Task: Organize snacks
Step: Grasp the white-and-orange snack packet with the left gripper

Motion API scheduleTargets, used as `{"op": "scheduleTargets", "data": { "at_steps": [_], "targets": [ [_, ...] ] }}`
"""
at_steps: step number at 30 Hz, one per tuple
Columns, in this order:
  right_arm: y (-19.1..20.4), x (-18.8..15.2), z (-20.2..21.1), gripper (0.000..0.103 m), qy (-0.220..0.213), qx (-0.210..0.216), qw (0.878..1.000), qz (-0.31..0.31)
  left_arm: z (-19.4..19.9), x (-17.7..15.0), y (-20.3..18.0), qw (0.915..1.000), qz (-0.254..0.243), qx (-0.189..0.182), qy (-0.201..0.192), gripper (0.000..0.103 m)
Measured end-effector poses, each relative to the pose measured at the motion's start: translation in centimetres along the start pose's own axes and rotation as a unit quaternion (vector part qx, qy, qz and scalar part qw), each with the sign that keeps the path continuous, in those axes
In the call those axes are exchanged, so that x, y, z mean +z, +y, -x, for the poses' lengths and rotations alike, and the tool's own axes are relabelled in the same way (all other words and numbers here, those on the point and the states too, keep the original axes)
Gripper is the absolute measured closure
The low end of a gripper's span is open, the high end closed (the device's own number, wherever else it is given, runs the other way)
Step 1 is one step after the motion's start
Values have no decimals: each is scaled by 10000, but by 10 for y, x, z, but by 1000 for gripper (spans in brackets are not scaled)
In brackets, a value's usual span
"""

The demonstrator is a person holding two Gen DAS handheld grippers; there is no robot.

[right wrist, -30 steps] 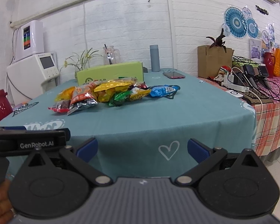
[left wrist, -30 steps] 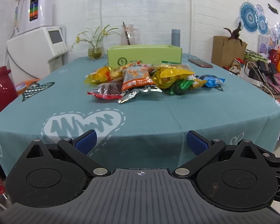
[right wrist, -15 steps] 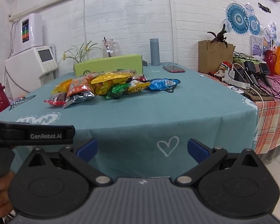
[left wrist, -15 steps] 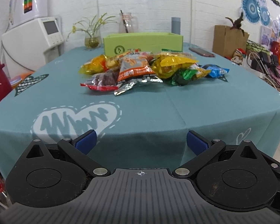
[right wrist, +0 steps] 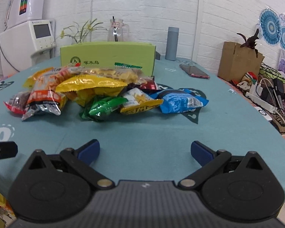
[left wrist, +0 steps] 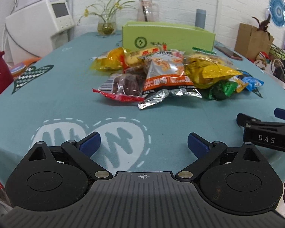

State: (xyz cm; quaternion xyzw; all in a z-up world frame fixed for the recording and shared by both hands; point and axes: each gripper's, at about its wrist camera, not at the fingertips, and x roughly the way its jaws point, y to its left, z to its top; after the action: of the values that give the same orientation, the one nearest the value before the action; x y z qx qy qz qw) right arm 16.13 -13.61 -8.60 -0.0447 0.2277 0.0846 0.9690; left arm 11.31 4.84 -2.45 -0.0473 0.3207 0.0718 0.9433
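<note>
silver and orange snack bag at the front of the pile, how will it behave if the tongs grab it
The silver and orange snack bag looks puffy with crinkled foil ends, so probably light and floppy. Its glossy film may slip. It overlaps the red-edged packet, which might shift too.

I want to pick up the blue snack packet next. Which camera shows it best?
The right wrist view: the blue packet lies whole and unobstructed at the right end of the pile. In the left wrist view it is small, near the picture's edge, and partly hidden behind other packets.
</note>
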Motion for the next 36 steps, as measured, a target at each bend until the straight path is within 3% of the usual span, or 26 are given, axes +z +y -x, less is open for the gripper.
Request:
{"op": "scheduleTargets", "data": {
  "at_steps": [2, 6, 9, 13, 16, 18, 23, 27, 29, 31, 32, 33, 36],
  "targets": [
    [-5, -1, -4, 1, -21, 256, 9995, -206, -8, 8, 5, 9999, 69, -46, 116, 18],
    [-10, -6, -5, 1, -252, 365, 9990, -94, -21, 32, 15, 9992, 173, -219, 301, 22],
    [-13, 10, -3, 1, 176, 499, 9986, -95, -26, 55, 20, 9983, 193, -464, 290, 22],
    [9, 45, 27, 1, -385, 1427, 9888, 206, -31, 88, 35, 9960, 114, -873, 176, 21],
    [45, 67, 21, 1, -587, 2102, 9724, 829, -37, 111, 51, 9906, 131, -1349, 197, 21],
    [65, 76, 4, 1, -504, 2394, 9635, 1089, -44, 122, 62, 9860, 212, -1631, 285, 24],
    [86, 86, -44, 2, -89, 2516, 9598, 1242, -60, 134, 66, 9719, 346, -2279, 479, 29],
    [93, 85, -69, 4, 203, 2368, 9615, 1383, -82, 133, 50, 9676, 124, -2417, 717, 42],
    [95, 82, -74, 5, 309, 2444, 9595, 1366, -91, 128, 45, 9621, 39, -2571, 902, 59],
    [93, 82, -72, 20, 344, 2501, 9584, 1330, -97, 122, 47, 9555, 93, -2749, 1064, 67],
    [92, 84, -69, 24, 306, 2535, 9577, 1326, -96, 121, 50, 9562, 135, -2732, 1044, 71],
    [88, 89, -66, 30, 272, 2618, 9567, 1242, -92, 123, 54, 9566, 145, -2725, 1023, 72],
    [80, 109, -60, 32, 107, 2926, 9507, 1020, -77, 137, 63, 9598, 160, -2693, 779, 73]
  ]
}}
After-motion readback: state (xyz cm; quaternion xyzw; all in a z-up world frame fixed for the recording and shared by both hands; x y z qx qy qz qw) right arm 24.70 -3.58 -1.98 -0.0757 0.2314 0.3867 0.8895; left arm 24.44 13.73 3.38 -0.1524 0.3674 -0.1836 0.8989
